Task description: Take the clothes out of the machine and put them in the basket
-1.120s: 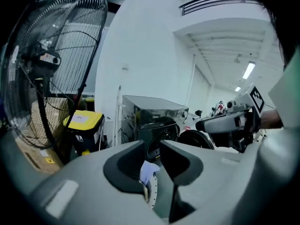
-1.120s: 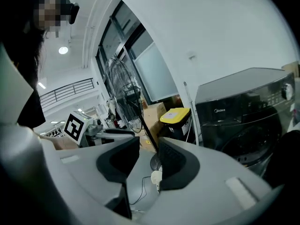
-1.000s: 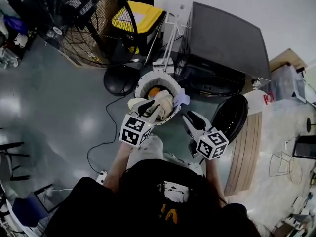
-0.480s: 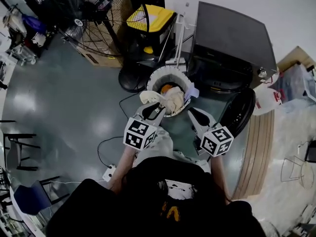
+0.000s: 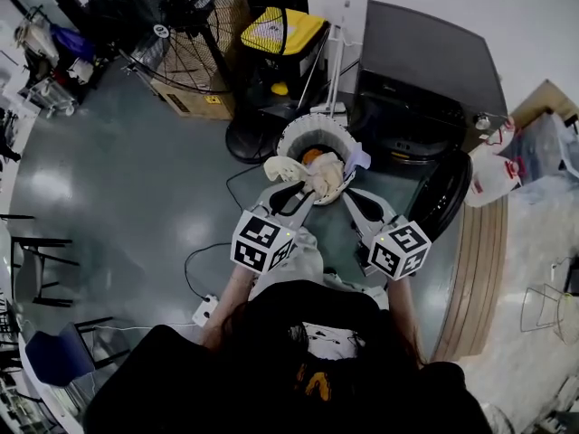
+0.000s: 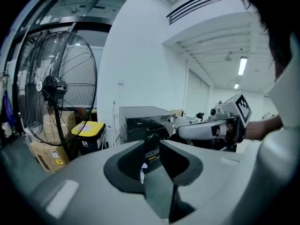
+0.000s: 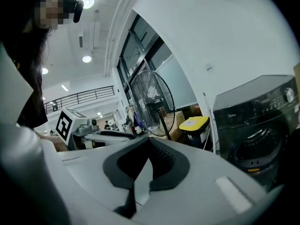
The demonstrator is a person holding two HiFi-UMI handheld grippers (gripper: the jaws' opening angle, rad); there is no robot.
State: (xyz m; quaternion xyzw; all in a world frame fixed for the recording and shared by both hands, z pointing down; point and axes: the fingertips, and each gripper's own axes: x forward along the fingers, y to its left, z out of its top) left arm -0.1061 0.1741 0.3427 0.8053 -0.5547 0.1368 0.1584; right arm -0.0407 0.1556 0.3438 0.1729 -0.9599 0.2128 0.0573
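**Bright indoor light, heavy fisheye bend in all 3 views**

In the head view the light is even and comes from overhead. Pale glare patches lie on the glossy floor (image 5: 54, 183), the white wall (image 5: 543, 25) is nearly blown out, and straight edges bow toward the borders. Both gripper views sit inside a black round vignette. A ceiling tube light (image 6: 242, 65) and a round ceiling lamp (image 7: 86, 2) flare white. The near bodies of the left gripper (image 6: 151, 149) and the right gripper (image 7: 149, 146) are soft and out of focus.
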